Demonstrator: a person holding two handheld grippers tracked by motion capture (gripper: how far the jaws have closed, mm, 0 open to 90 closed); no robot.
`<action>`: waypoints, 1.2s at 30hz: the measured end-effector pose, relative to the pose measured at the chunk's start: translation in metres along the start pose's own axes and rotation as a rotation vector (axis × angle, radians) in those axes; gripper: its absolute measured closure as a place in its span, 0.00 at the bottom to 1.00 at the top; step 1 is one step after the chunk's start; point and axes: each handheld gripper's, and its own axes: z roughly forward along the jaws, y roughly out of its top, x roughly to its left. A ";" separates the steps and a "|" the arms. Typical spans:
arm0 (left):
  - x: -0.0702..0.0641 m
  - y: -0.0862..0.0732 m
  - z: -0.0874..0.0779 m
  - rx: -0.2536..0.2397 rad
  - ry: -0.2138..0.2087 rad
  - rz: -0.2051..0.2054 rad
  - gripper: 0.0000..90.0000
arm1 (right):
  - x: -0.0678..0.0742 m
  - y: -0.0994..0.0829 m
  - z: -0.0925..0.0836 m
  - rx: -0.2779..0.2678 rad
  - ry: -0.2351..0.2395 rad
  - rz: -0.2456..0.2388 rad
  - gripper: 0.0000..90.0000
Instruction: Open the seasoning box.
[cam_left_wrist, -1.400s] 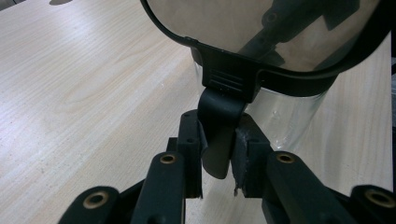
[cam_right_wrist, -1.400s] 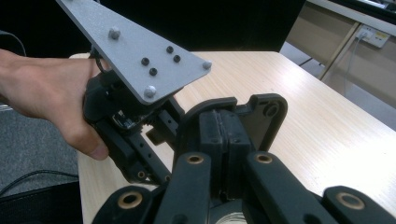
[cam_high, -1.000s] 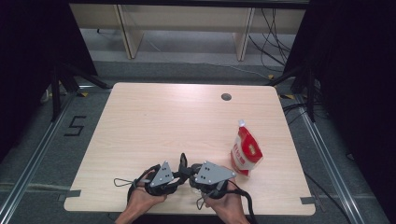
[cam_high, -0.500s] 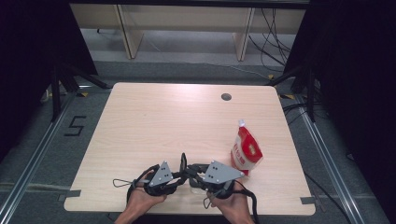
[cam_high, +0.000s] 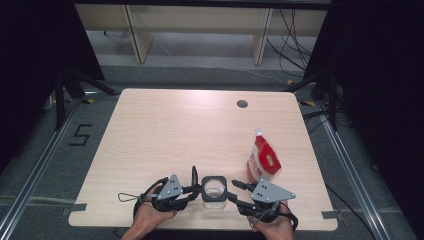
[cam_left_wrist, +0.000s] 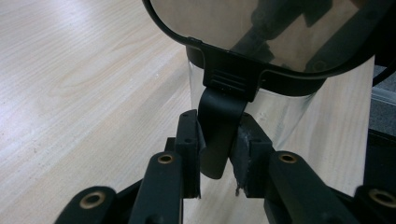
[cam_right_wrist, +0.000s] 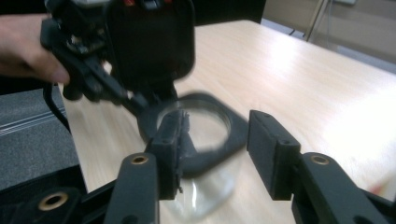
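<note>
Jar (cam_high: 215, 192) of clear glass with black lid near our table (cam_high: 165, 130) edge, our left gripper (cam_high: 196, 186) pinching its lid clasp (cam_left_wrist: 217, 135), our right gripper (cam_high: 235, 192) just beside it, jaws just opened, nothing pinched.

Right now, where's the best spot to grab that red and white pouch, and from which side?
Probably the narrow neck under its white cap, coming from above. The red and white pouch stands upright on the table with its cap uppermost, and its body looks wide and soft. The right hand-held gripper, jaws apart, is nearest.

A clear glass jar (cam_high: 214, 191) with a black square-rimmed lid stands upright near the table's front edge.
</note>
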 end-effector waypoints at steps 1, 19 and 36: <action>-0.001 0.000 0.000 -0.006 -0.002 -0.012 0.81 | -0.001 -0.004 -0.004 0.009 -0.001 0.000 0.62; 0.001 -0.001 -0.013 -0.007 -0.015 -0.050 0.53 | -0.013 -0.039 -0.045 0.072 -0.095 0.124 0.52; -0.013 -0.007 -0.026 0.031 -0.008 -0.117 0.27 | -0.025 -0.052 -0.058 0.115 -0.215 0.208 0.31</action>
